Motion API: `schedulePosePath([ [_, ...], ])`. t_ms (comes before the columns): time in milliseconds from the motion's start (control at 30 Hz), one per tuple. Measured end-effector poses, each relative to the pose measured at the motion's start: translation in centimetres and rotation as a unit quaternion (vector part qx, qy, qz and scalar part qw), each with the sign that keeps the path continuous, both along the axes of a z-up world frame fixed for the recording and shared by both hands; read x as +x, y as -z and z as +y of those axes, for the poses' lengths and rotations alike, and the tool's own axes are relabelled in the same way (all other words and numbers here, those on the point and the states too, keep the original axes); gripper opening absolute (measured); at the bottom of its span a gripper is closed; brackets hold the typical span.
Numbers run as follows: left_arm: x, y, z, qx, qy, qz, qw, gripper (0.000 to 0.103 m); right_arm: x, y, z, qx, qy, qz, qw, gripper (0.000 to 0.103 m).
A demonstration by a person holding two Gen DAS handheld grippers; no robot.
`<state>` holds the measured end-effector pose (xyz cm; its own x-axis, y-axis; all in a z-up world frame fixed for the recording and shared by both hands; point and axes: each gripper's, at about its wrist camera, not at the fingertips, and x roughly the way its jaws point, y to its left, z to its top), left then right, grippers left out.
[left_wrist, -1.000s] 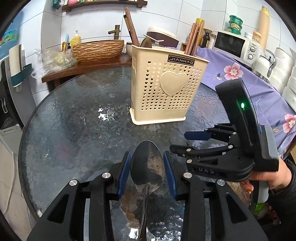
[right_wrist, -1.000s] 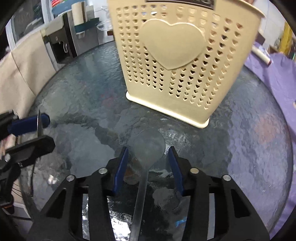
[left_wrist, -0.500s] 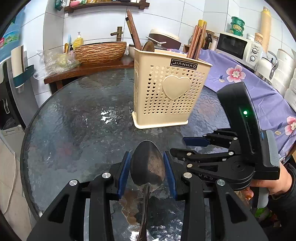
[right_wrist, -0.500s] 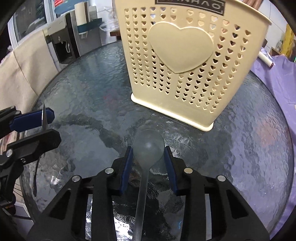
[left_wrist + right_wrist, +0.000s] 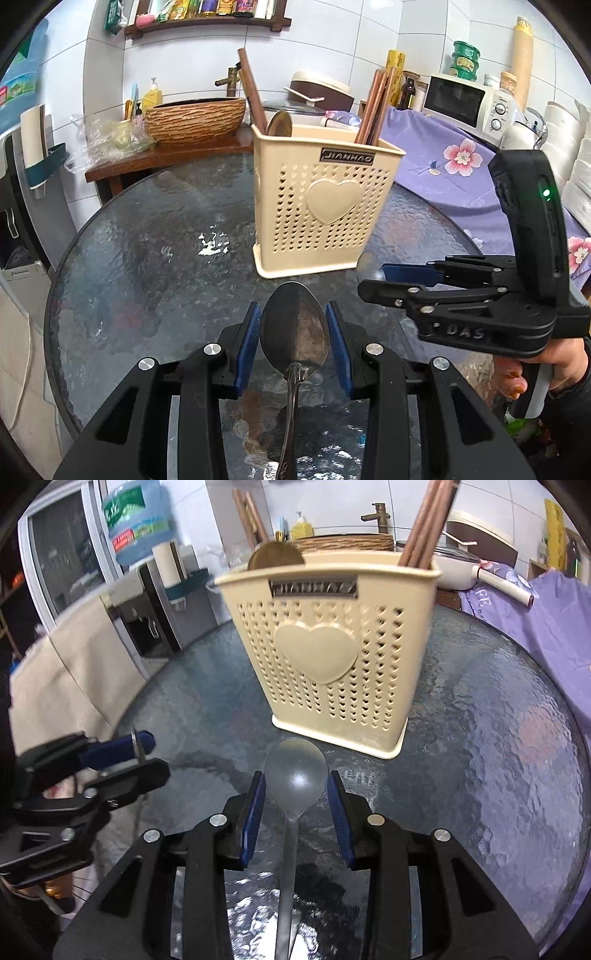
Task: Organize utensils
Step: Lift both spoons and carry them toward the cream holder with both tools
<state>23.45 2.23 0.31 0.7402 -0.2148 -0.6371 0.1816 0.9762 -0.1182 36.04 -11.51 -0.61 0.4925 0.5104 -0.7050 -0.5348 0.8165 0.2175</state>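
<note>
Right gripper (image 5: 296, 805) has risen off the glass table (image 5: 498, 775) since the earlier frame, jaws having just been closing, now pinching a clear spoon (image 5: 296, 771) just before the holder (image 5: 332, 657). Left gripper (image 5: 293, 341) pinches a steel spoon (image 5: 294, 328) before the holder, left of the right gripper.

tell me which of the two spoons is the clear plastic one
The spoon in the right gripper: its see-through spoon shows the glass table through its bowl. The left gripper holds a shiny metal spoon instead.
</note>
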Motion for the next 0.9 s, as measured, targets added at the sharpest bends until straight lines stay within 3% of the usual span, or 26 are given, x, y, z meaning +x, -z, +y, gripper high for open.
schedulePosePath([
  [33,0.0,-0.1,-0.2,0.0,0.001,-0.001,1.0,0.035,0.0,-0.3,-0.2,0.005,-0.003,0.002,1.0,0.008],
  [133,0.0,-0.4,-0.5,0.001,0.004,-0.003,1.0,0.035,-0.2,-0.9,-0.9,0.022,0.0,0.002,1.0,0.008],
  [300,0.1,-0.7,-0.6,0.003,0.001,-0.006,1.0,0.035,-0.1,-0.2,-0.8,0.001,0.003,-0.006,1.0,0.01],
  [333,0.0,-0.7,-0.5,0.004,-0.001,-0.006,1.0,0.035,-0.1,0.1,-0.6,-0.004,0.006,-0.008,1.0,0.013],
  [400,0.0,-0.6,-0.2,0.004,-0.005,-0.006,1.0,0.035,0.0,0.6,-0.2,-0.014,-0.003,-0.001,1.0,0.047],
  [467,-0.1,-0.6,0.3,0.002,-0.012,-0.006,0.9999,0.035,-0.3,1.1,0.3,-0.013,0.001,-0.01,1.0,0.058],
  [733,-0.4,-1.3,1.8,-0.013,-0.029,-0.017,0.9994,0.035,0.0,4.2,5.1,-0.089,-0.027,0.005,0.996,0.056],
  [900,-0.9,-1.6,2.8,-0.017,-0.036,-0.021,0.999,0.035,0.9,5.2,6.8,-0.117,-0.024,0.004,0.993,0.039],
])
